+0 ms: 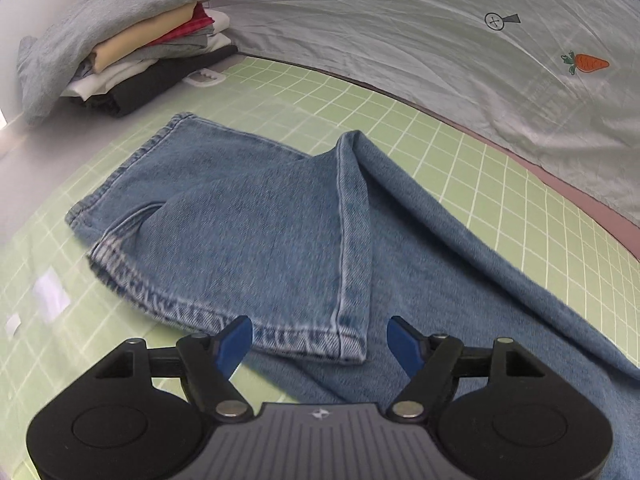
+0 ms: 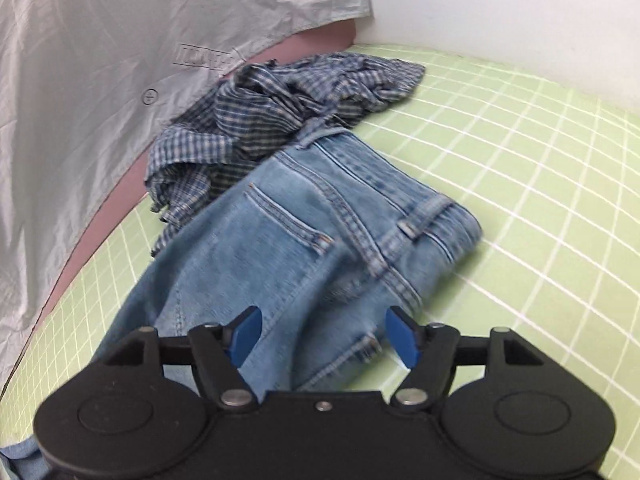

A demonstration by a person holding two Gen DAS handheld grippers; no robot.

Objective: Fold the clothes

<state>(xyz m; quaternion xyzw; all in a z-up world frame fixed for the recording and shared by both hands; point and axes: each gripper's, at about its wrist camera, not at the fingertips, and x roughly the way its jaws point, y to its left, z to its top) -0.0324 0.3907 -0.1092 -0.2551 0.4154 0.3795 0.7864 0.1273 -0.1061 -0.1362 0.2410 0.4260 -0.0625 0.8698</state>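
- The left gripper [image 1: 320, 344] is standing with its 2 blue pads apart; nothing is sitting between them, and the cuff hem of the jeans [image 1: 256, 232] is lying just ahead of and below the fingertips.
- The right gripper [image 2: 323, 336] is likewise standing apart and empty, hovering over the seat of the jeans [image 2: 312, 224], with the waistband ahead and to its right.
- The jeans are lying on the green gridded mat [image 1: 460, 148], with the legs doubled back over themselves at the left gripper's end.
- Judgement: the denim is looking thick, fairly heavy and limp rather than stiff; it is likely to sag between 2 holds and to resist a sharp crease.
- Judgement: the stitched hem and the waistband are offering the firmest purchase; plain cloth mid-leg is likely to bunch.
- A crumpled checked shirt [image 2: 260, 120] is touching the waistband beyond the right gripper; a stack of folded clothes [image 1: 132, 48] is sitting well ahead, left of the left gripper.
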